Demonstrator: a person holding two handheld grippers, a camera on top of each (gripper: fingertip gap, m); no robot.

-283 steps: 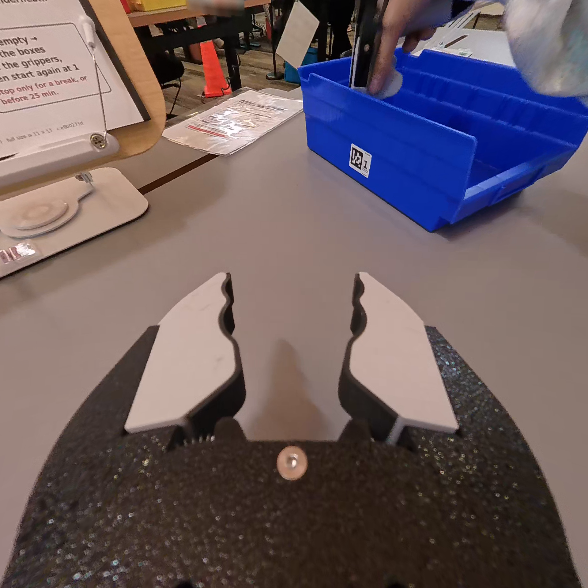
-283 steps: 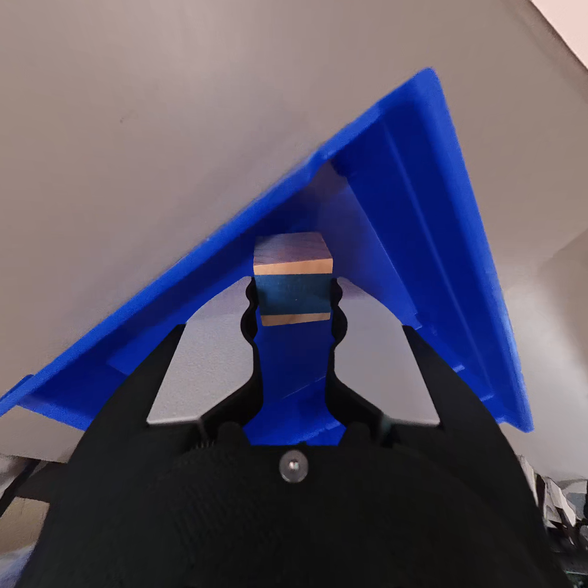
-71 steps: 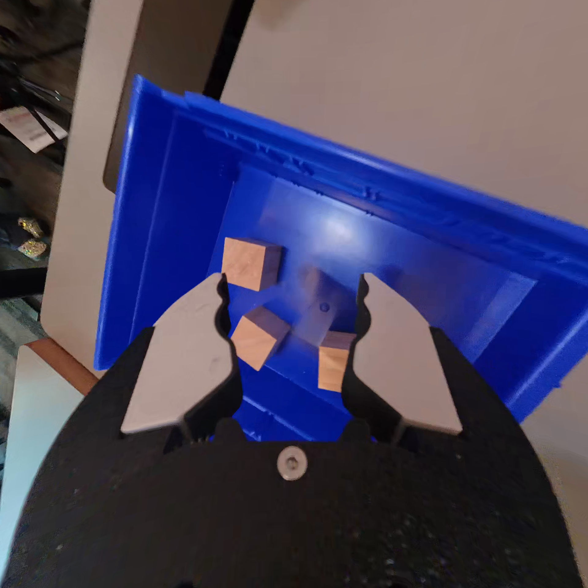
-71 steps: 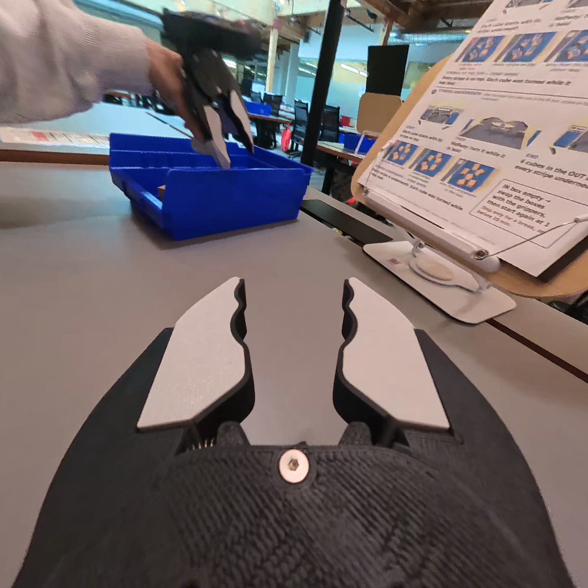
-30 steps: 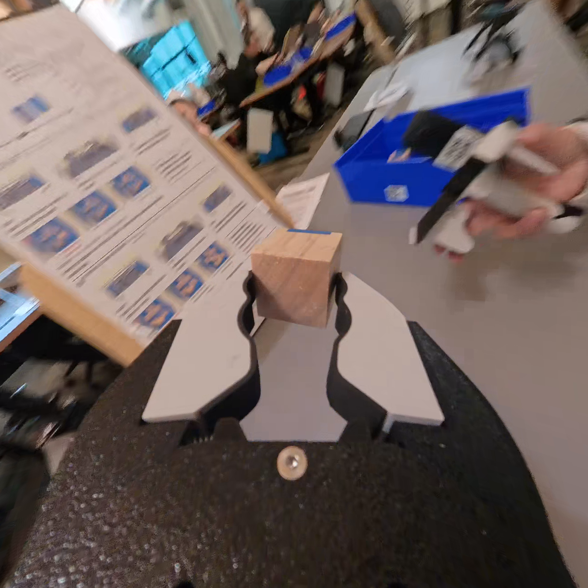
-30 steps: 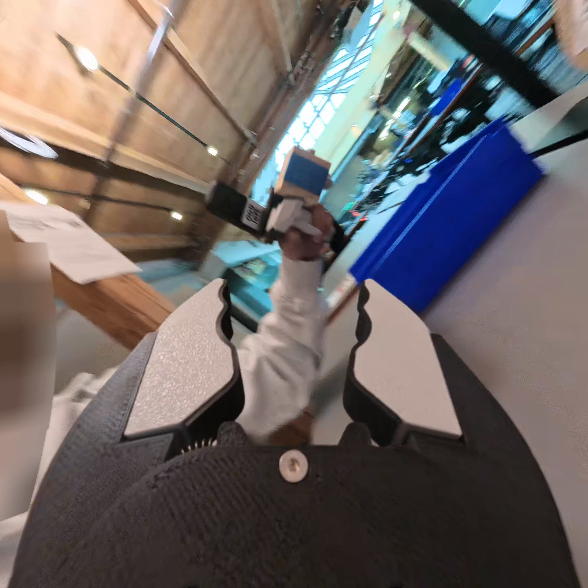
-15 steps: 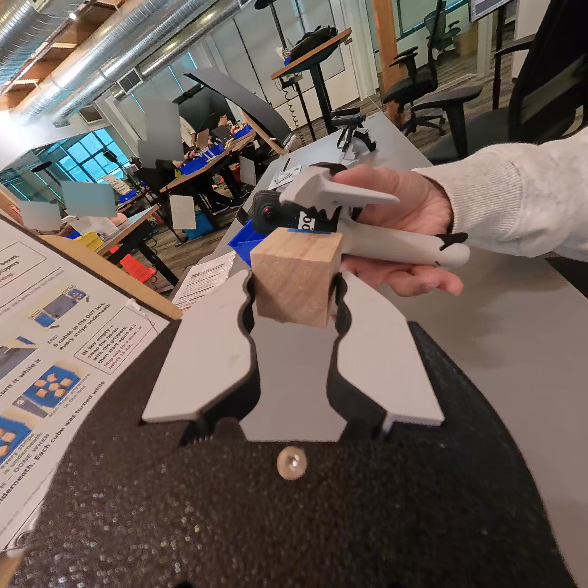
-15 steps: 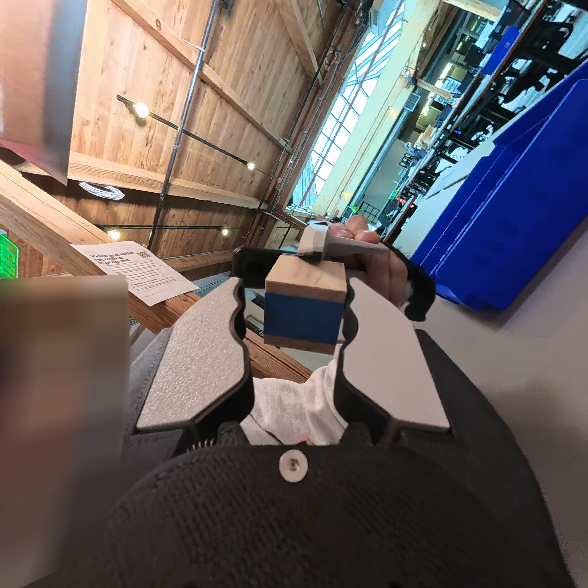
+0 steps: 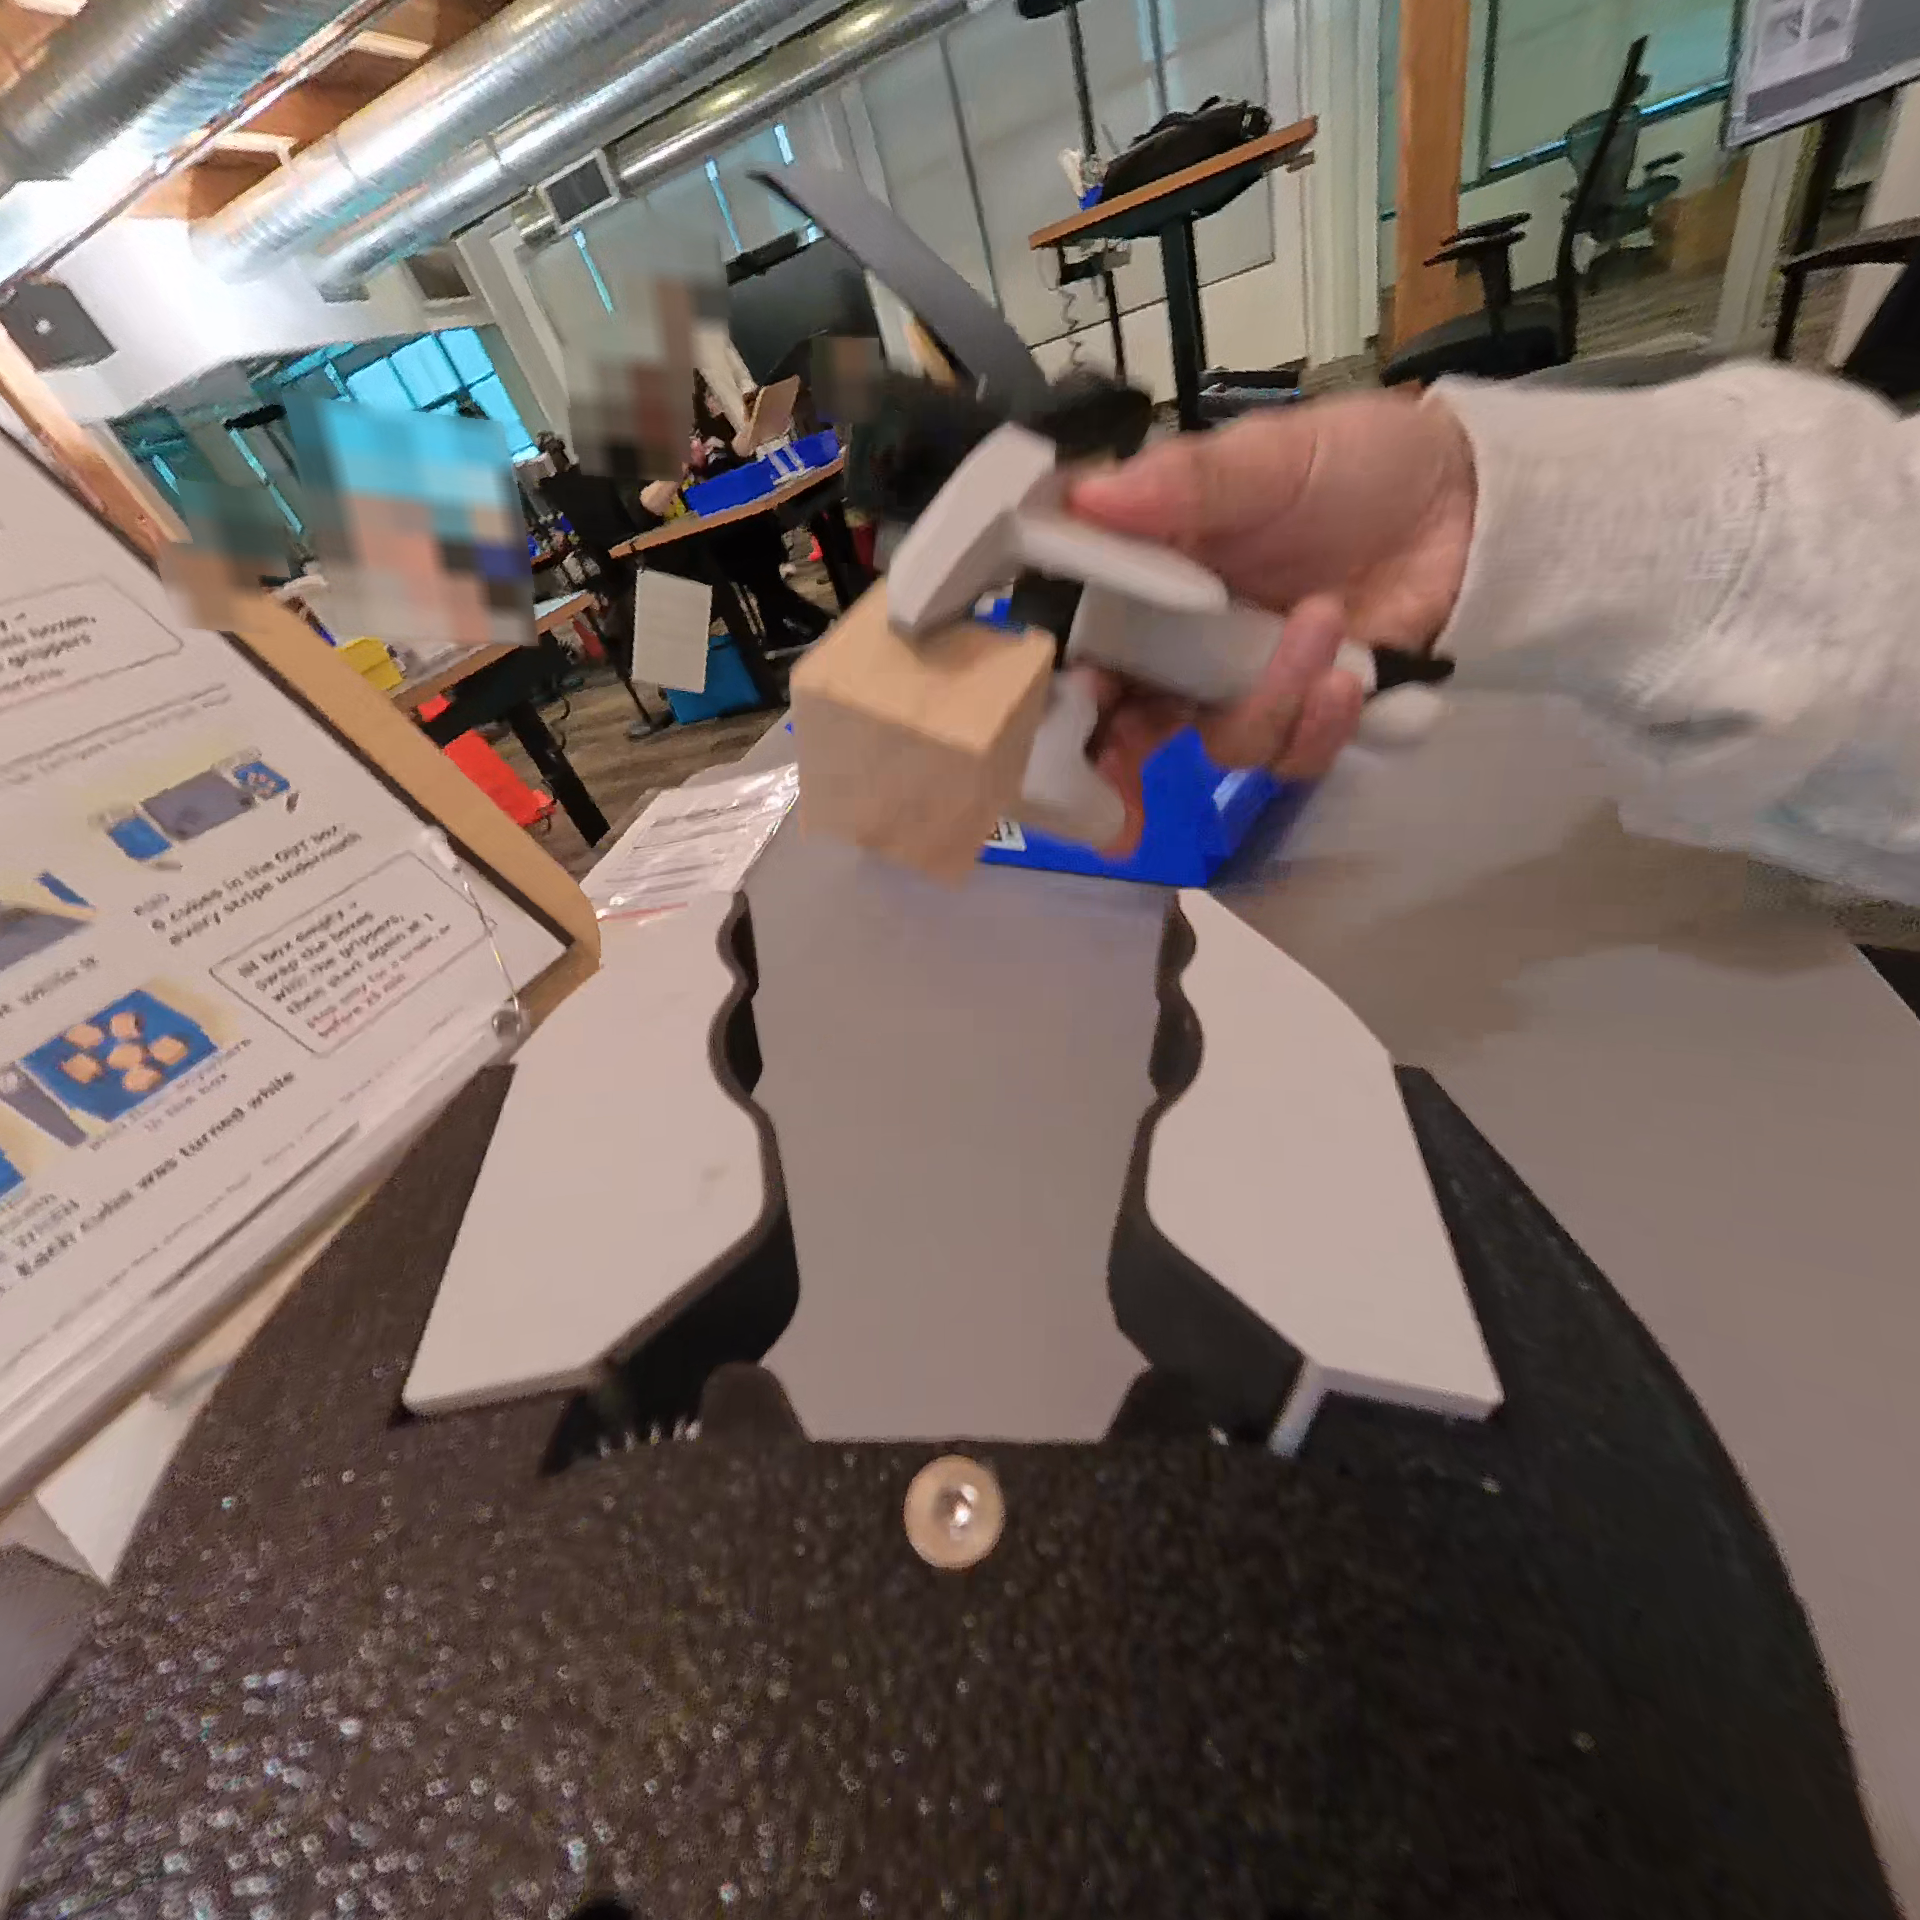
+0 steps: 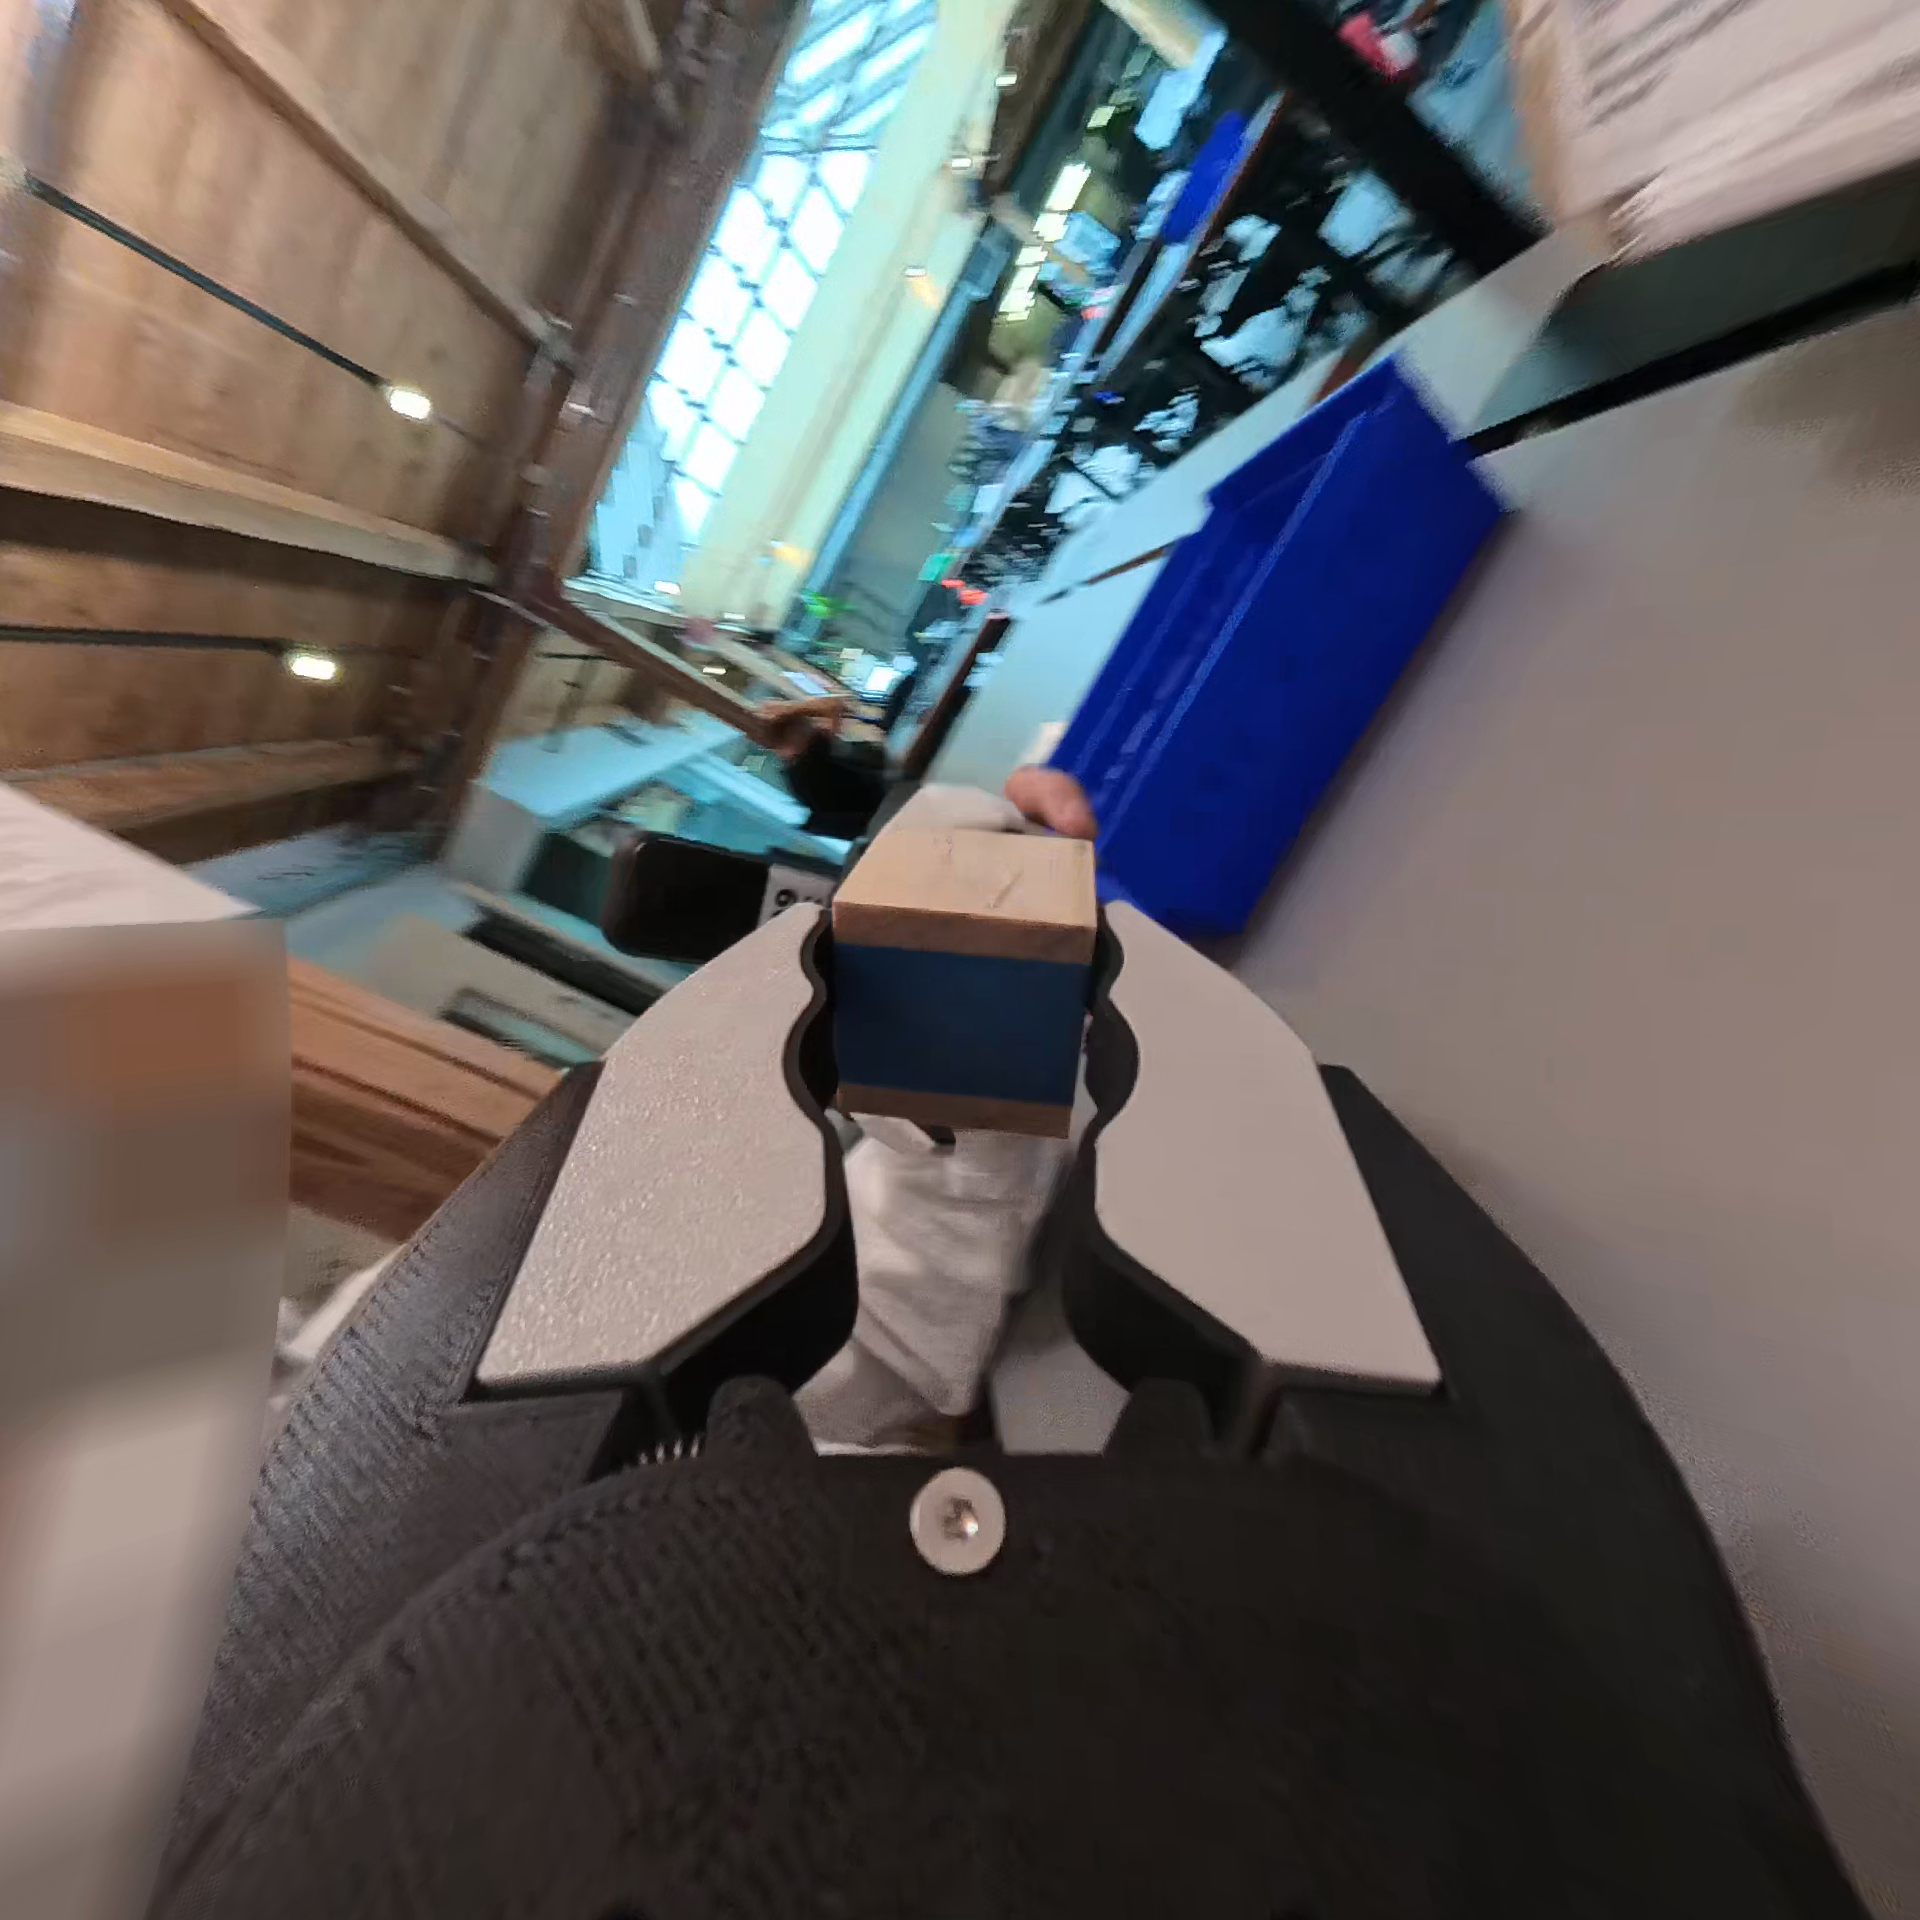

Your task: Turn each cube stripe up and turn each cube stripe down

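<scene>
I hold the wooden cube (image 10: 964, 1013) in my right gripper (image 10: 961, 1023), its two fingers pressed against the cube's left and right faces at the notched tips, well clear of the grey table (image 10: 1621, 935). In the right wrist view the blue stripe (image 10: 954, 1023) faces back toward the camera, with bare wood showing above and below it. My left gripper (image 9: 958, 997) stands with its fingers spread wide and nothing between them; in the left wrist view the cube (image 9: 920, 743) hangs just beyond those tips, gripped top and bottom by the other tool, whose handle sits in a hand (image 9: 1288, 561) in a pale sleeve. The stripe does not show from that side, and the cube there is blurred. A blue bin (image 10: 1288, 675) sits on the table at the far right, and an instruction board (image 9: 187, 987) leans at the left. I judge the step in hand to be a mid-air handover that re-grips the cube for turning. The next move, in my assessment, calls for rolling the right wrist to bring the stripe to the required face, then lowering the cube into a bin. I cannot tell from these views which bin is the destination. The main risk is a slip during rotation, since only the fingertips bear on the wood.
</scene>
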